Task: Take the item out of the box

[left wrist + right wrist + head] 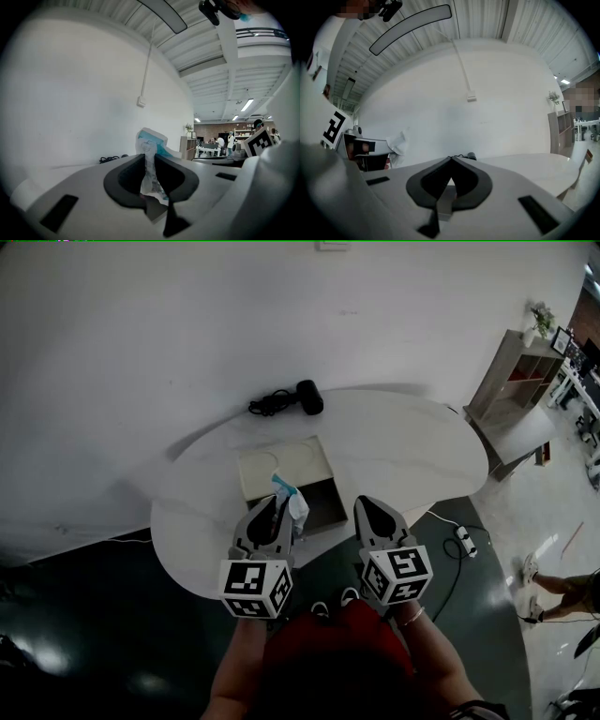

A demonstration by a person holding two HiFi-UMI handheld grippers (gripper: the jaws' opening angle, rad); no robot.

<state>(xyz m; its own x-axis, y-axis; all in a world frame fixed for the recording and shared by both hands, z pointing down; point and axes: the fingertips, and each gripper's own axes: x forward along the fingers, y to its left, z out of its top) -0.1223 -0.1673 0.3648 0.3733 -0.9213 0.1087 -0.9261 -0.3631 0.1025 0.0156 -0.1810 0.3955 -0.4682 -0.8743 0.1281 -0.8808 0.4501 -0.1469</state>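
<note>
Item: a white-and-teal packet (151, 161), sitting pinched upright between the left gripper's (274, 510) fingers, its teal top sticking out past the tips. Fingers are closing narrowly on it, pads pressing both faces. In the head view the packet is showing at frame centre, overlapping the near edge of the open box (281, 465); no contact with the box visible. Box is lying on the white round bench (403, 442). Right gripper (373, 504) is hovering just right of the box, fingers meeting at the tips, holding nothing. A black corded device (307, 397) is lying at the bench's upper edge.
</note>
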